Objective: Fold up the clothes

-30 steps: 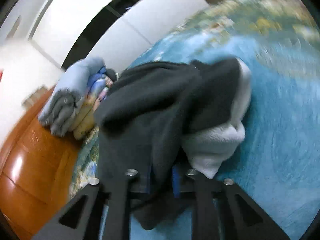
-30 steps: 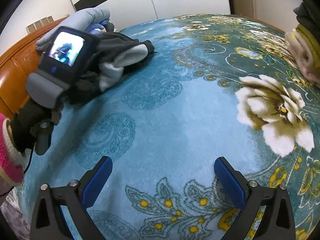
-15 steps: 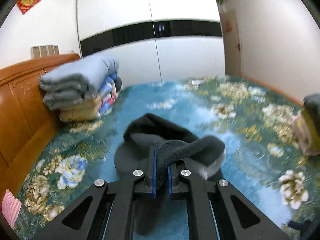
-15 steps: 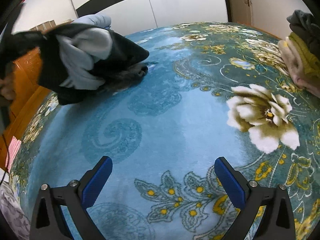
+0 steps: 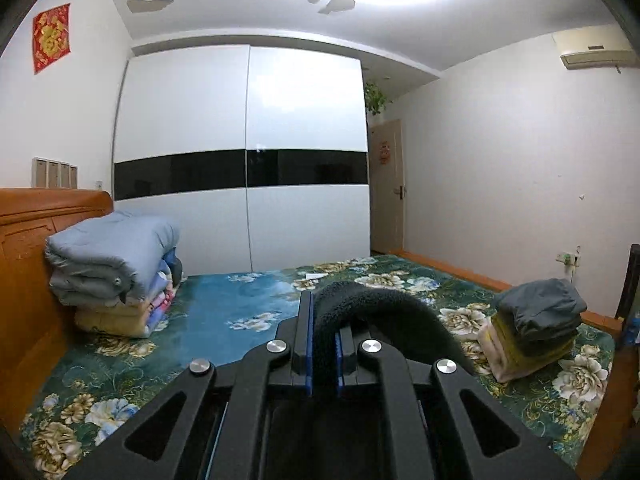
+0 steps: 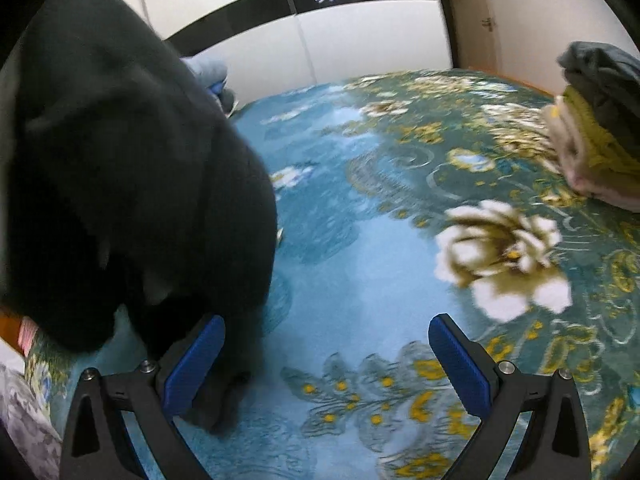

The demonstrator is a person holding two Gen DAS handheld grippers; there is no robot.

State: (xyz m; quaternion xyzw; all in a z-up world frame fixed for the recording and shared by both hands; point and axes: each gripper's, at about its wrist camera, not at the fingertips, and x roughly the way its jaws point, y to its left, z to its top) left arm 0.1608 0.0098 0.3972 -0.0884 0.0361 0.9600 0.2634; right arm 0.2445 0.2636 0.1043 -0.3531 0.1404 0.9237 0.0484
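Observation:
My left gripper [image 5: 323, 344] is shut on a dark grey fleece garment [image 5: 372, 312], held up level above the bed; the cloth arches over to the right between the fingers. In the right wrist view the same garment [image 6: 120, 168] hangs as a big dark mass at the left, its lower end touching the bed beside my left finger. My right gripper [image 6: 326, 354] is open and empty, low over the blue floral bedspread [image 6: 360, 280].
A stack of folded clothes [image 5: 536, 332] sits at the right of the bed, also in the right wrist view [image 6: 596, 120]. Folded quilts [image 5: 112, 276] lie against the wooden headboard [image 5: 24, 280]. A white wardrobe [image 5: 248, 160] stands behind the bed.
My left gripper has lifted the dark garment off the bed and tilted up to level. The garment now hangs close in front of the right gripper, which stayed open.

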